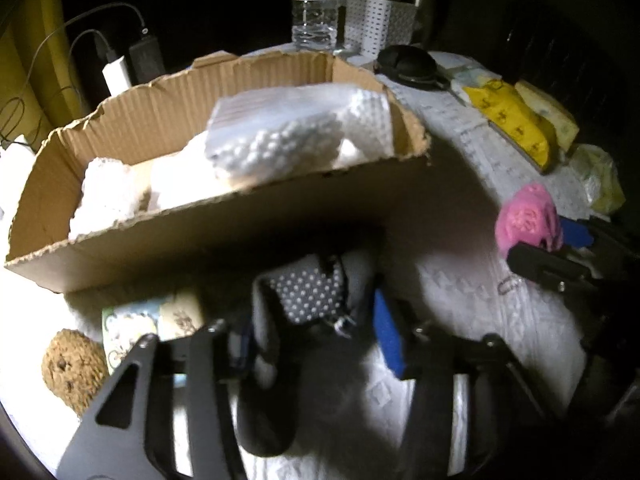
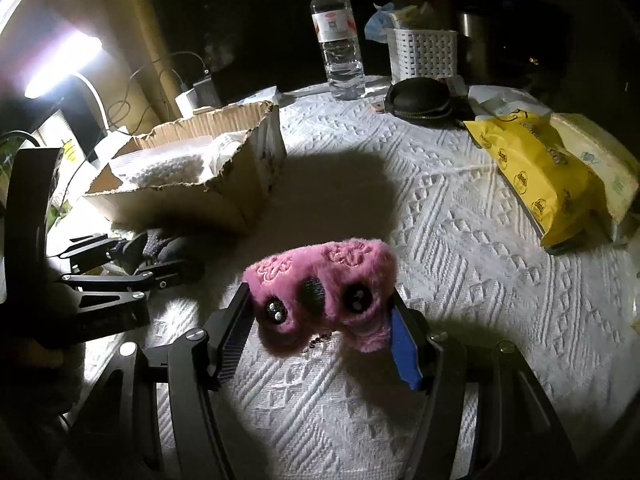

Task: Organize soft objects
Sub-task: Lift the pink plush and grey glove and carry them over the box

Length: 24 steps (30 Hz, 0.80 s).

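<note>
My left gripper (image 1: 316,320) is shut on a grey sock with white dots (image 1: 312,296), held just in front of the near wall of the torn cardboard box (image 1: 224,224). The box holds white padded items and a clear bag of white beads (image 1: 272,140). My right gripper (image 2: 320,320) is shut on a pink plush toy (image 2: 320,276) with dark button eyes, held above the white cloth. The pink toy also shows at the right in the left wrist view (image 1: 528,216). The box (image 2: 224,176) and the left gripper (image 2: 132,264) show at left in the right wrist view.
A brown sponge ball (image 1: 72,368) and a small printed packet (image 1: 152,320) lie left of my left gripper. A yellow pack (image 2: 536,172), black zip pouch (image 2: 420,100), water bottle (image 2: 338,32) and white basket (image 2: 422,54) stand at the back and right. Chargers (image 1: 132,60) lie behind the box.
</note>
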{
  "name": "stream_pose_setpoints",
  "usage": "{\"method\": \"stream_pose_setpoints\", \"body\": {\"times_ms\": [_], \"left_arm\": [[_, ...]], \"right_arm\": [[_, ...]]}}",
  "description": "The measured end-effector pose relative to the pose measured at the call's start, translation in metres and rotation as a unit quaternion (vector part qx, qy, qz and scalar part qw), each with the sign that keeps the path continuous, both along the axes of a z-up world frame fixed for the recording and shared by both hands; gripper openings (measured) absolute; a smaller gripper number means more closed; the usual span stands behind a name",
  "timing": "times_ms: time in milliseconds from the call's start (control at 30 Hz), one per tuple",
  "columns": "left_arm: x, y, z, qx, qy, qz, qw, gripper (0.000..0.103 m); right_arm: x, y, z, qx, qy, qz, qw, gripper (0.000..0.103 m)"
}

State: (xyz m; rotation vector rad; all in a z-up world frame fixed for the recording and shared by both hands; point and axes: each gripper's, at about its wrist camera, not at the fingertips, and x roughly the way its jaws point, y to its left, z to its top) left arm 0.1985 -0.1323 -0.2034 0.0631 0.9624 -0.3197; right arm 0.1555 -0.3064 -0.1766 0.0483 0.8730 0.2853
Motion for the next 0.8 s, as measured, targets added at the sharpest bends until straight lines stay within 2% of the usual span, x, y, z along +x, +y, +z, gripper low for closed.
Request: {"method": "stream_pose_setpoints", "body": {"times_ms": [167,400,800], "left_arm": [[-0.012,0.006,0.007,-0.022,-0.001,-0.011,0.9997,0.038],[-0.027,0.033,0.030,-0.057,-0.016,-0.003,0.9982,0.037],[-0.043,0.078,0.061,-0.080,-0.051,0.022,0.9952,0.037]], "right_arm": [[-0.004,0.009,0.008,-0.004,-0.009,0.005,1.000,0.065],[-0.008,0.026,0.021,-0.010,-0.020,0.014,1.000,0.065],[-0.009,0.065,0.042,-0.017,-0.040,0.038,0.998,0.065]]}}
